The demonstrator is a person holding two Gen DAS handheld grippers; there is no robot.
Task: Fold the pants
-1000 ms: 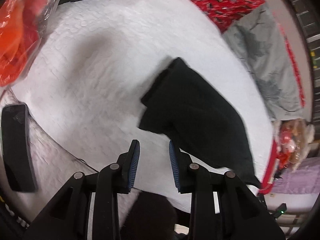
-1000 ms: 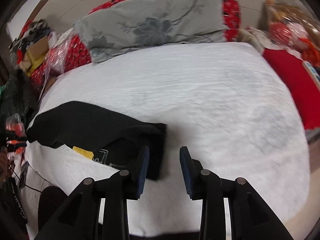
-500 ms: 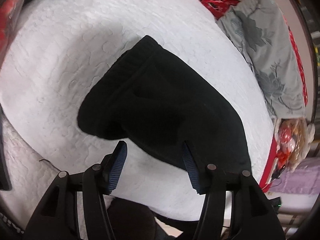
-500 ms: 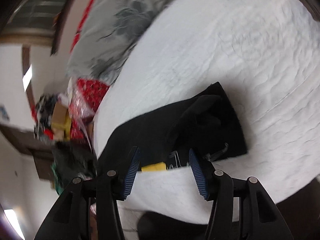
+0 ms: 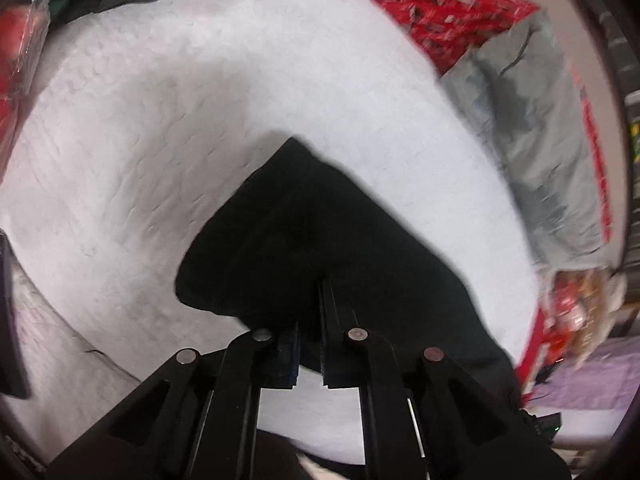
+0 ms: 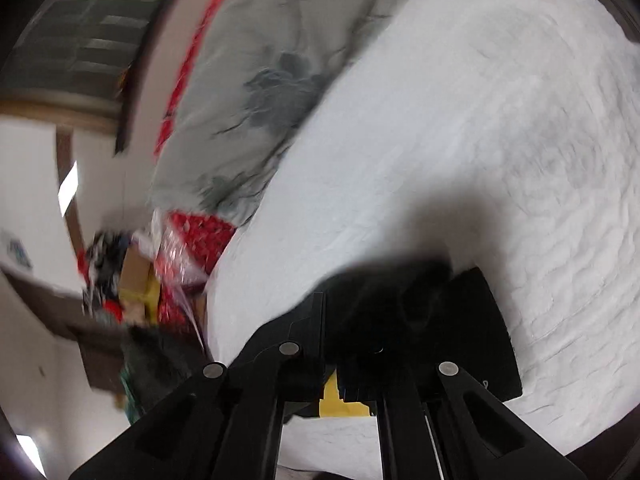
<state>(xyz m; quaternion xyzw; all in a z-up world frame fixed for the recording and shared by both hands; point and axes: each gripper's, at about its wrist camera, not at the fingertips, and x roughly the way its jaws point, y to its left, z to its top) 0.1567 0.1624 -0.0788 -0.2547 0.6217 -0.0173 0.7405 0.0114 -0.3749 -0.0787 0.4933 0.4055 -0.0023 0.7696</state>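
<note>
Pants: I see the black pants (image 5: 320,248) lying on the white bed (image 5: 200,120), near its closest edge, already doubled into a compact dark shape.
Left gripper: my left gripper (image 5: 310,312) has just been closing, and its fingers (image 5: 326,320) are now together, clamped on the near hem of the cloth, which runs between them.
Right gripper: my right gripper (image 6: 332,344) has also just been closing; its fingers (image 6: 312,332) are pinched on the bunched edge at the other end, just above a yellow tag (image 6: 340,402).
Why both ends: I judge I hold the two ends so the cloth lifts evenly and the next fold lands square.
Step in hand: grips look taken, lift not yet made, as far as I can judge.
Surroundings: a grey floral pillow (image 6: 260,92) and a red patterned cover (image 5: 432,4) sit at the far side, well apart from the pants.
Risk: blur hides how deep the right grip goes; a thin pinch could slip.
</note>
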